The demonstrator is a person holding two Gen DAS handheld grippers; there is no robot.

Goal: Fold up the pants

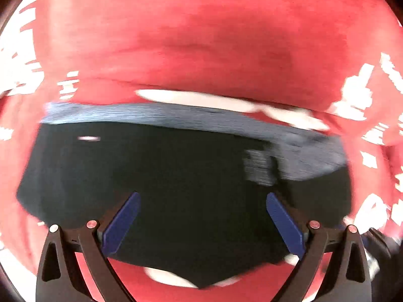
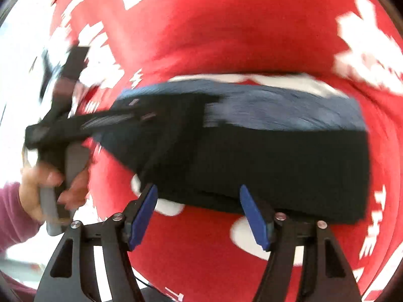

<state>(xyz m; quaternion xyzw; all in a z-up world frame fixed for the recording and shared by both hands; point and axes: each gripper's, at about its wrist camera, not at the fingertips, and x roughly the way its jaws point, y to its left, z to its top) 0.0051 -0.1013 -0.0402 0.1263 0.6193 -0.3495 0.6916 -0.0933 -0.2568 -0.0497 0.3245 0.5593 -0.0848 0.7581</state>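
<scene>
Left wrist view: left tongs (image 1: 202,198) spread wide, nothing between the blue pads (image 1: 284,224), poised over dark folded pants (image 1: 161,176); grey-blue waistband (image 1: 176,115) along the far edge; red cloth with white print (image 1: 201,37) underneath, surface beneath unseen.

Right wrist view: right tongs (image 2: 199,193) parted, gripping nothing, at the near edge of the pants (image 2: 277,163). Left tongs (image 2: 141,115) over the pants' left end, blurred. Hand (image 2: 40,191) on grey handle (image 2: 73,161), maroon sleeve (image 2: 12,214).
</scene>
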